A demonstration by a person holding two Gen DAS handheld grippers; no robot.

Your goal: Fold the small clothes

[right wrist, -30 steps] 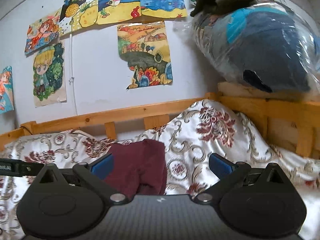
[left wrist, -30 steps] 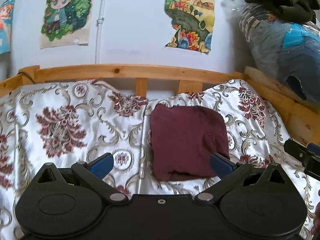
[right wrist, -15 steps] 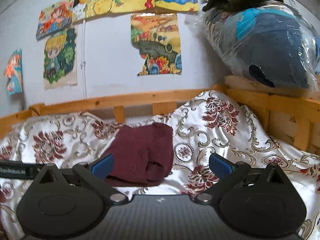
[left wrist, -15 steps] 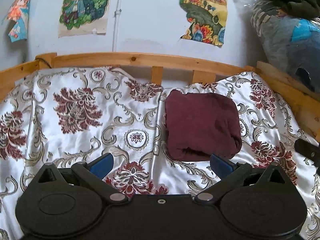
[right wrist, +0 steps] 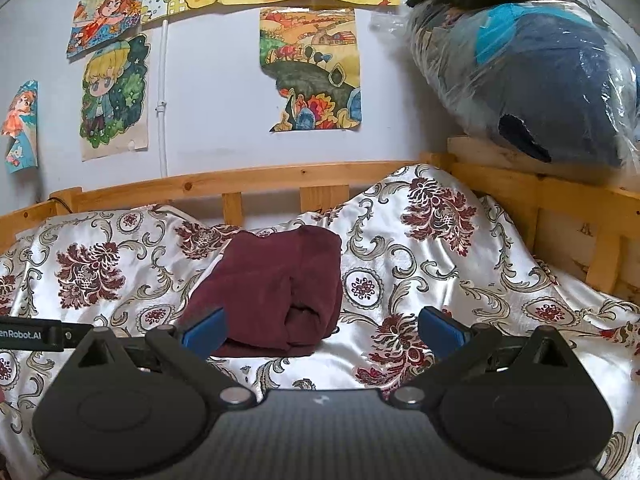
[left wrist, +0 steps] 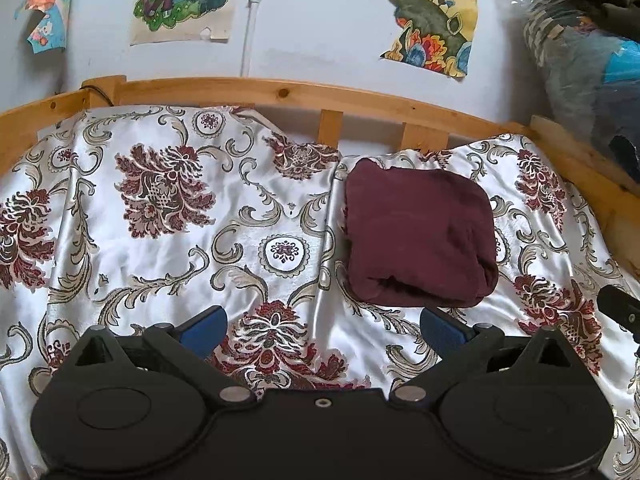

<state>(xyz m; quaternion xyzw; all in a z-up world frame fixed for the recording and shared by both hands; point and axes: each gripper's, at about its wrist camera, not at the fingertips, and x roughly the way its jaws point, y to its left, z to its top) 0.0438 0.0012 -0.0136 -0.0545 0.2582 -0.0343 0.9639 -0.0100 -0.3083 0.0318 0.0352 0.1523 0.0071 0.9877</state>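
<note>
Left tool [left wrist: 322,326] spread, right tool [right wrist: 322,326] spread, both empty, folded maroon garment [left wrist: 418,236] just beyond, bare bedspread [left wrist: 160,232] leftward

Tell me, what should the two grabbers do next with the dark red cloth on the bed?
Probably just back away. The dark red folded cloth already lies as a neat square bundle on the flowery satin bedspread. The left gripper and right gripper are both open and hold nothing, so the folding looks done.
</note>
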